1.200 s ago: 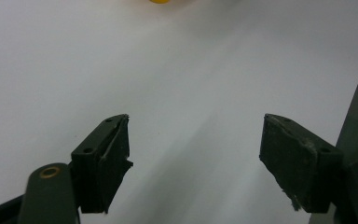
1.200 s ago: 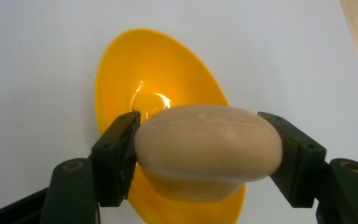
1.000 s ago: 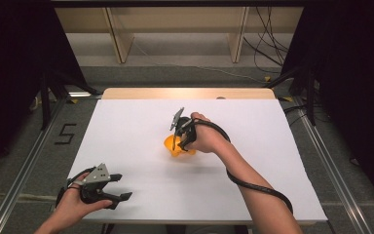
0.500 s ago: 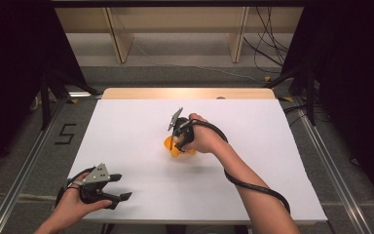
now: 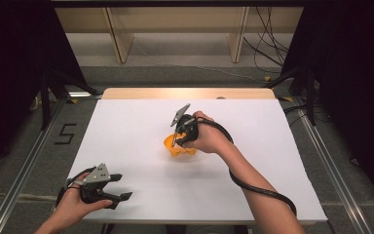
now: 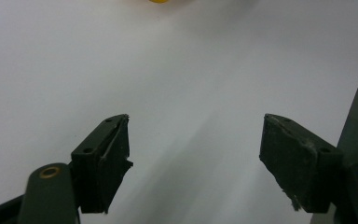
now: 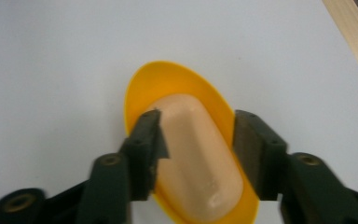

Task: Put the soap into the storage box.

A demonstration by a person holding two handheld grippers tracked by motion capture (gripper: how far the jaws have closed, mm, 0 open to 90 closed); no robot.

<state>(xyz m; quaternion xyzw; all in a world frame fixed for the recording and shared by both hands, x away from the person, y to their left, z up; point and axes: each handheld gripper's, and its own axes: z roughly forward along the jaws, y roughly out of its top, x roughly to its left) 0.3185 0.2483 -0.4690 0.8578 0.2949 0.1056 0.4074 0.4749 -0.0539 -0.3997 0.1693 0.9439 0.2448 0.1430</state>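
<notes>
The right gripper (image 7: 196,135) has just been closing; its jaws now clamp the peach soap bar (image 7: 200,158) lying in the yellow dish (image 7: 168,79), just past the white desk (image 5: 136,126) centre toward 12 o'clock. The left gripper (image 5: 119,187), at 7 o'clock, gapes wide on nothing, unmoved since before. The right gripper view reveals the soap; from above the hand (image 5: 209,139) hides it.
</notes>
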